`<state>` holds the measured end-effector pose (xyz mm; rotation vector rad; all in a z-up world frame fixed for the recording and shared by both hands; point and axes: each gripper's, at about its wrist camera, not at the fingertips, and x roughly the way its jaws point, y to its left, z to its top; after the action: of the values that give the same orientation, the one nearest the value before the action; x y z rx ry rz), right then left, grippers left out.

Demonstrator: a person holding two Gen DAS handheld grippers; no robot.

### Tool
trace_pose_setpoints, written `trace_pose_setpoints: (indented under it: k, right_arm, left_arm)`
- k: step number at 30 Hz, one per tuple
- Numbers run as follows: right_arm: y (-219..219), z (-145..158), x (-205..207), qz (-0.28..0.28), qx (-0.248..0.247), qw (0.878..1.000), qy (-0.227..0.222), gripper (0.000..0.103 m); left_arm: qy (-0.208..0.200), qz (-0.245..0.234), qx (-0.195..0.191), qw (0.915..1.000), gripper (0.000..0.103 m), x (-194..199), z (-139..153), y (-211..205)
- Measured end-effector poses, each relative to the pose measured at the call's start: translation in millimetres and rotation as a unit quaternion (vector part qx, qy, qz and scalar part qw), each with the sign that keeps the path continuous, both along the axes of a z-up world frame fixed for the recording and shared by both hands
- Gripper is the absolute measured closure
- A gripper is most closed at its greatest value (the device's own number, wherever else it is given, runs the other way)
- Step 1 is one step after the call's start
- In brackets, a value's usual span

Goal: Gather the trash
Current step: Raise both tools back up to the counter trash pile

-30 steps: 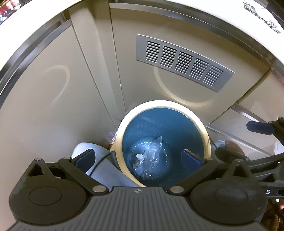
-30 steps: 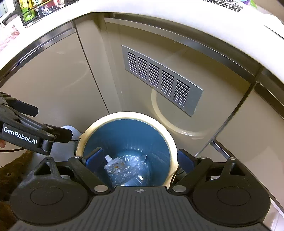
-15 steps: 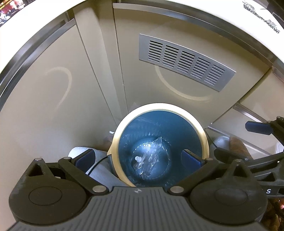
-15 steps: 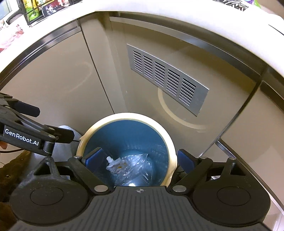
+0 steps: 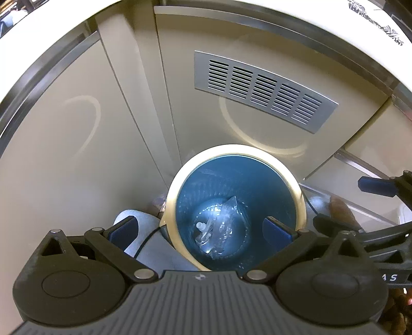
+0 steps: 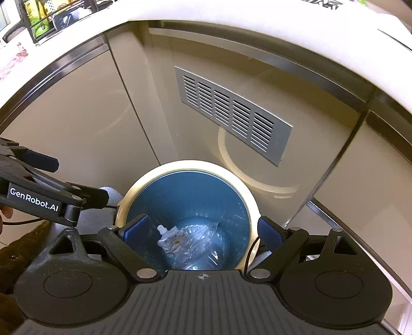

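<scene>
Bin (image 5: 233, 159), round, blue inside, cream rim, holds crinkled clear plastic pouch (image 6: 177, 238); your left gripper (image 5: 200, 229) and right gripper (image 6: 203, 229) both gape empty.

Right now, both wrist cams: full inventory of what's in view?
trash bin: 1, blue inside with cream rim, on the floor against the cabinet fronts.
plastic trash: clear crumpled wrap with a small spouted pouch, at the bin's bottom; exact count unclear.
vent grille: 1, silver, on the beige panel above the bin.
cabinet fronts: beige, glossy, behind and beside the bin.
countertop edge: white, along the top.
rack with packets: black, on the counter, upper left of the right wrist view.
left gripper: black with blue pads, open, over the bin, holding nothing.
right gripper: same build, open, over the bin, holding nothing.
</scene>
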<state>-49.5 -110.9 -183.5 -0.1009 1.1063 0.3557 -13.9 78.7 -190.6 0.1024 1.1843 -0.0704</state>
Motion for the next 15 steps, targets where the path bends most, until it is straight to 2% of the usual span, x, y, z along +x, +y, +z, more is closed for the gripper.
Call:
trace_pose_setpoints:
  k: [6,15]
  right_arm:
    - [-1.6,3.8,0.2,-0.006,0.003,1.0,-0.005,0.011]
    - [-10.4,30.7,-2.9,-0.013,0.021,0.999,-0.033,0.011]
  left_arm:
    - [-0.006,0.019,-0.003,0.9998,0.0,0.0,5.1,8.1]
    - [-0.021,0.041,-0.012,0.9989,0.0,7.7,21.1,12.8]
